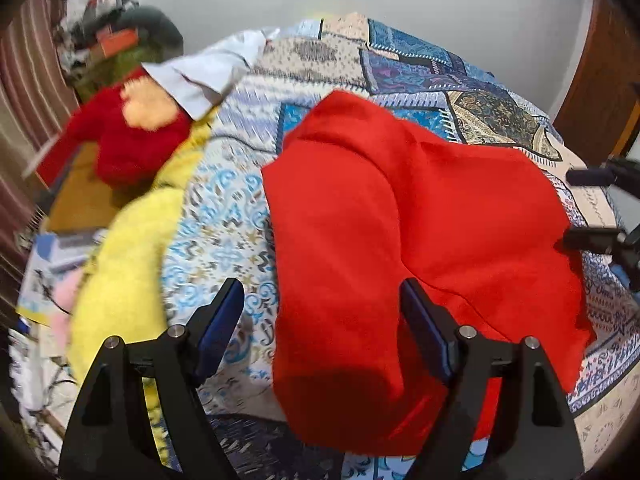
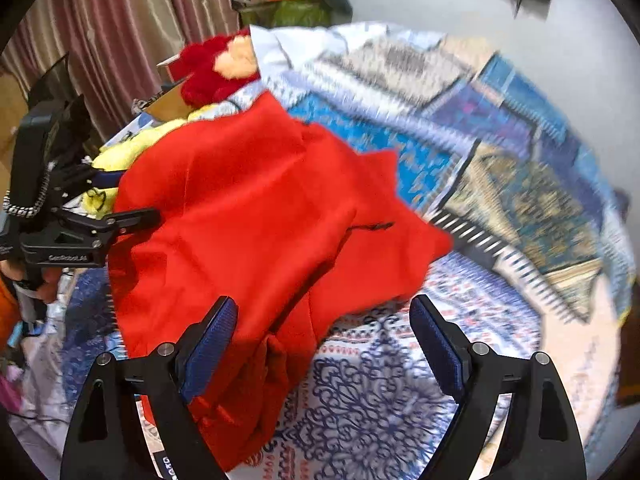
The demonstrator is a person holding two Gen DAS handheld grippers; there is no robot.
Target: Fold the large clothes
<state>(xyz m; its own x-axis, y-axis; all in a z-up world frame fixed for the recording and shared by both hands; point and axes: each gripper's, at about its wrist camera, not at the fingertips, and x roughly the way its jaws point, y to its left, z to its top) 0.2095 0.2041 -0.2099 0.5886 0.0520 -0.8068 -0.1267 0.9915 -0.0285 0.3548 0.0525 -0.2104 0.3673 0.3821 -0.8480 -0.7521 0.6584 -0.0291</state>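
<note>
Patterned blue bedspread (image 1: 224, 216) covers a bed, with a red garment (image 1: 400, 240) lying rumpled on top. Both the left gripper (image 1: 322, 300) and right gripper (image 2: 324, 320) stand wide, holding nothing. Best to pinch opposite edges, then smooth the cloth flat before folding.

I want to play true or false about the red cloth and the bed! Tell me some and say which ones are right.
1. The red garment lies on a patterned bedspread. True.
2. The left hand-held gripper is clamped shut on the red garment. False: its jaws stand open and the pads do not press on the cloth.
3. The right hand-held gripper is open. True.
4. The red garment is neatly folded into a small square. False: it lies spread and rumpled.
5. A yellow cloth lies beside the red garment. True.
</note>
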